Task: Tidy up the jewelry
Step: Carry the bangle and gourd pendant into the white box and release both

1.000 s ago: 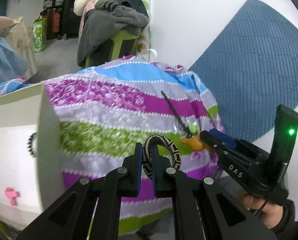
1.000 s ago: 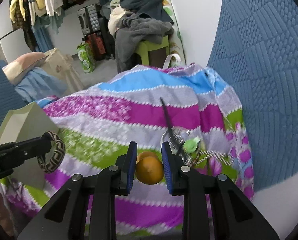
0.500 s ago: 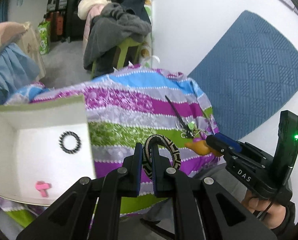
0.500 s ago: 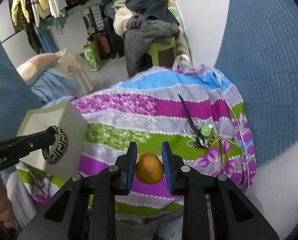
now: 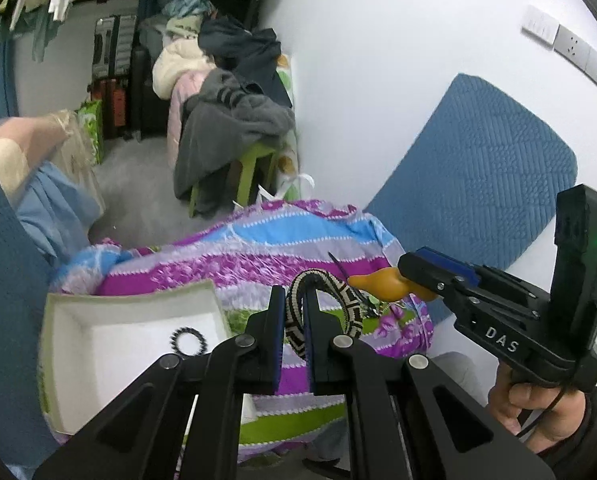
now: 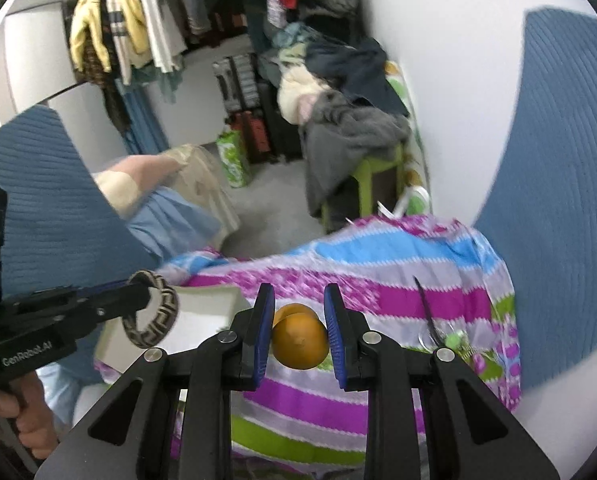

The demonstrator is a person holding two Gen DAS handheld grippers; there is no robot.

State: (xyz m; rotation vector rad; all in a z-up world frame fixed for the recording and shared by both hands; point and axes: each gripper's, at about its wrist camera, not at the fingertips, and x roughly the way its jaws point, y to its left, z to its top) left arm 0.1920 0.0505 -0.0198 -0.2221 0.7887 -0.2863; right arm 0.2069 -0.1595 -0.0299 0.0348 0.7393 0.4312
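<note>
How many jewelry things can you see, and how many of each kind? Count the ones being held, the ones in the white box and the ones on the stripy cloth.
Patterned bangle, held: 1
Orange gourd-shaped piece, held: 1
Black coil ring in white box: 1
Tangled pile on stripy cloth: 1 heap, pieces too small to separate
Total: 4

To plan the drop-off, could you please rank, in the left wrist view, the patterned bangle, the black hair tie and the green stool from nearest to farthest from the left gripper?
1. Patterned bangle: clamped in the left gripper.
2. Black hair tie: lower left, inside the white box.
3. Green stool: far back by the wall, under clothes.
</note>
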